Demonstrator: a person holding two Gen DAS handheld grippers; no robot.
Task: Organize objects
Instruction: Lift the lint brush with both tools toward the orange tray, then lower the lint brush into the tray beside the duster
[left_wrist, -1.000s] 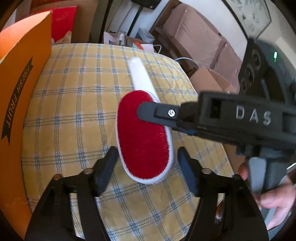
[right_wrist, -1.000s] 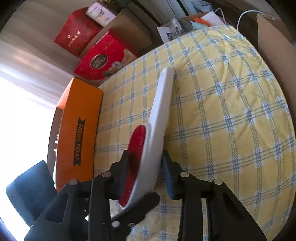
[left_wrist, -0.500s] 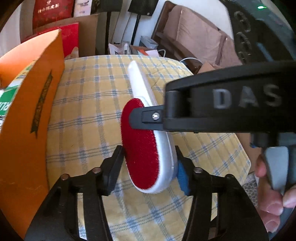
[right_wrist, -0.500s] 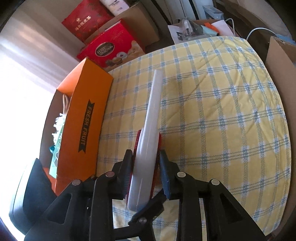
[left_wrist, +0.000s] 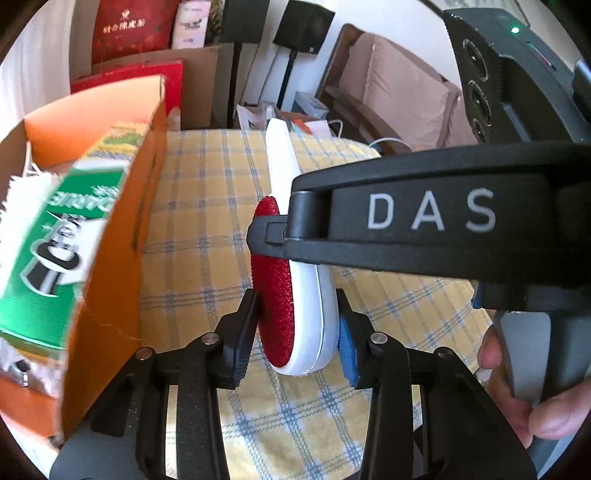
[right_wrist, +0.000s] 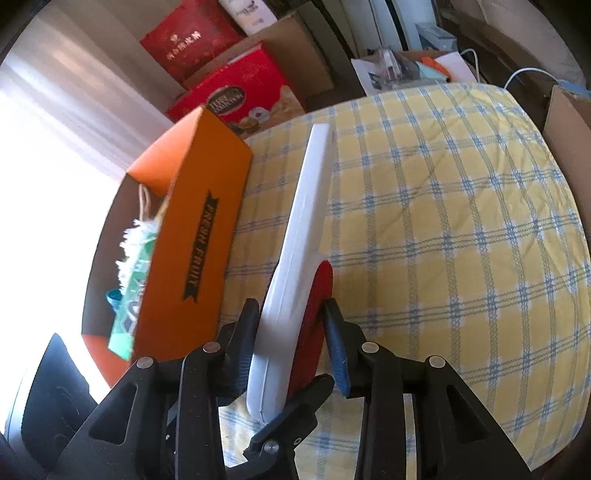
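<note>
brush (left_wrist: 295, 295) lifted since earlier | orange box (right_wrist: 192, 236): green carton (left_wrist: 55, 240) inside

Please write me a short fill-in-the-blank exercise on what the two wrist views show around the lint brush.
1. The lint brush has a white back and a ____ bristle pad.
2. Both the left hand-held gripper and the right hand-held gripper clamp the brush's ____ end, not its handle.
3. The orange box is printed with the words FRESH ____.
4. The tablecloth is yellow with ____ checks.

Missing words: red; padded; FRUIT; blue
</note>
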